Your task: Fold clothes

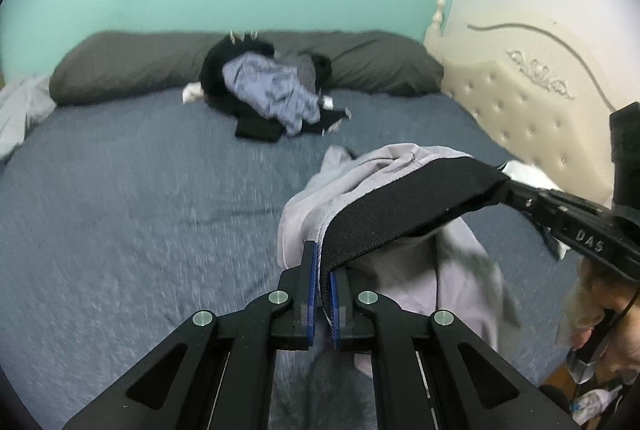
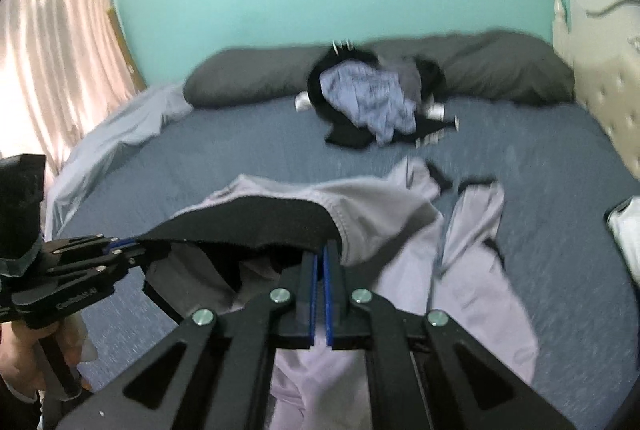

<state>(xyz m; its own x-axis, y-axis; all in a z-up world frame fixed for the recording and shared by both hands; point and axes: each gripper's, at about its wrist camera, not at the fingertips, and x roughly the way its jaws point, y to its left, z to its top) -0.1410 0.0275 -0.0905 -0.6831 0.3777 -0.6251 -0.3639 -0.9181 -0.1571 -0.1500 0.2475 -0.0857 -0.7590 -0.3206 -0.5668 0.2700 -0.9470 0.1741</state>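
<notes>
Both tools are gripping the black waistband (image 1: 404, 205) of lilac-grey trousers (image 2: 460, 270): the left tool (image 1: 323, 262) and right tool (image 2: 320, 258) are pinching opposite ends, with the legs draping beyond them onto the blue bed (image 1: 140, 189). Farther ahead, a clothes pile (image 1: 272, 89) is lying against dark pillows (image 1: 132, 65).

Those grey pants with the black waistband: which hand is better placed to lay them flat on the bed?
Neither clearly. The left hand-held gripper and the right hand-held gripper each pinch an end of the waistband, so the pants probably need both together.
</notes>
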